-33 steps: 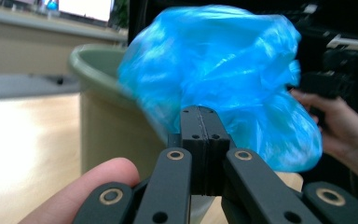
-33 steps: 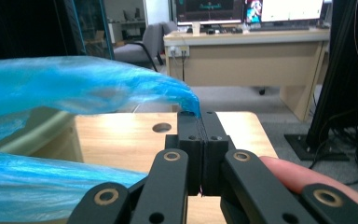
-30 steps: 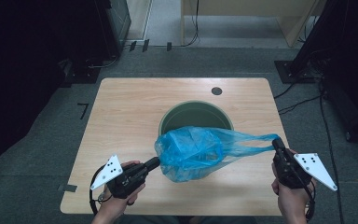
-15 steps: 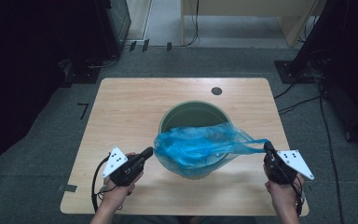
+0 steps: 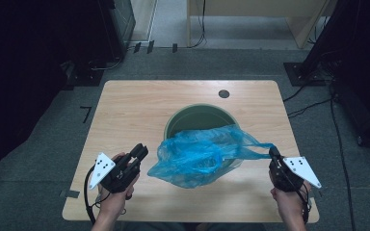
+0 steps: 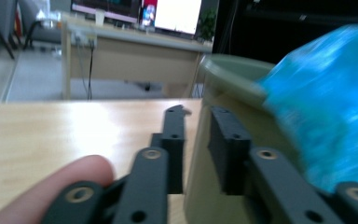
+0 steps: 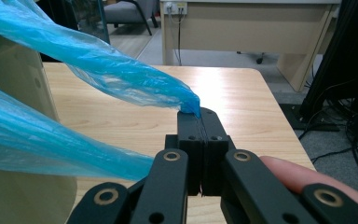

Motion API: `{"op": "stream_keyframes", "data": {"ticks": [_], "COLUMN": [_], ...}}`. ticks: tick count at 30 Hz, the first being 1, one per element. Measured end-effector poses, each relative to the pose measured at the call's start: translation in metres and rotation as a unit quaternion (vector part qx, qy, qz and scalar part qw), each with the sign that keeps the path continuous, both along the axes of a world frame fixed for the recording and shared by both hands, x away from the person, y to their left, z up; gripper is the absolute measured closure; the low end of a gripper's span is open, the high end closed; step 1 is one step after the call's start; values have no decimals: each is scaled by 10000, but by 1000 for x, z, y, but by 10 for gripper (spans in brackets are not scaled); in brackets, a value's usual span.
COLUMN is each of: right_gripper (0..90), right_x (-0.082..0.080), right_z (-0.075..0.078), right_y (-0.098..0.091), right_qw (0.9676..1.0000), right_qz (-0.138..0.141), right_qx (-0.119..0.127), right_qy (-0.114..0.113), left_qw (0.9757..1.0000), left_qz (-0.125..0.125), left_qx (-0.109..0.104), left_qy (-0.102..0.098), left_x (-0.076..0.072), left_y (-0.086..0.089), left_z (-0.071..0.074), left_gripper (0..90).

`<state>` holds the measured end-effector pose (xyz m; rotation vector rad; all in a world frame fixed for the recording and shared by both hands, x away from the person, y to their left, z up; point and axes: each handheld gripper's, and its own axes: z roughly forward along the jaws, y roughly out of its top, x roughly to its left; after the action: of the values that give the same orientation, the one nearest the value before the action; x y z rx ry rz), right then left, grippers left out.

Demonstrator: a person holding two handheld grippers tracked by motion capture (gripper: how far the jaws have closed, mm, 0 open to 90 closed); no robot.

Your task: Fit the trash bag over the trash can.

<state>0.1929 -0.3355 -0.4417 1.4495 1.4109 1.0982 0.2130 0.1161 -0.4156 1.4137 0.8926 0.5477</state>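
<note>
Left tongs: our left gripper [image 5: 139, 151] is standing just beside the bag with its jaws parted; they have just been opening, and nothing is sitting between them.
Right tongs: our right gripper [image 7: 200, 114] is clamping a handle of the blue plastic bag [image 5: 200, 156].
Bag: it is draping over the near rim of the green bin [image 5: 197, 115] on the wooden table [image 5: 125, 110].
Meaning: we are judging the left side freed, ready for regripping the bag's edge to line the bin.
Against earlier: the bag is lying lower and slacker, its left corner no longer pinched.
</note>
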Motion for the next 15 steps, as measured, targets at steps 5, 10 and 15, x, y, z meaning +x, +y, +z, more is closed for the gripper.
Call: {"op": "stream_keyframes", "data": {"ticks": [5, 10, 15], "right_gripper": [900, 900, 900], "right_x": [-2, -4, -6], "right_z": [4, 7, 8], "right_y": [1, 5, 7], "right_qw": [10000, 9999, 9997], "right_qz": [6, 46, 95], "right_qx": [-4, -69, -62], "right_qy": [-77, -150, -214], "left_qw": [9986, 9946, 9887], "left_qz": [-255, -596, -669], "left_qx": [8, 199, 669], "left_qy": [-469, -831, -1161], "left_x": [-20, -42, -58], "left_y": [-13, -38, -64], "left_z": [23, 42, 45], "left_gripper": [546, 467, 354]}}
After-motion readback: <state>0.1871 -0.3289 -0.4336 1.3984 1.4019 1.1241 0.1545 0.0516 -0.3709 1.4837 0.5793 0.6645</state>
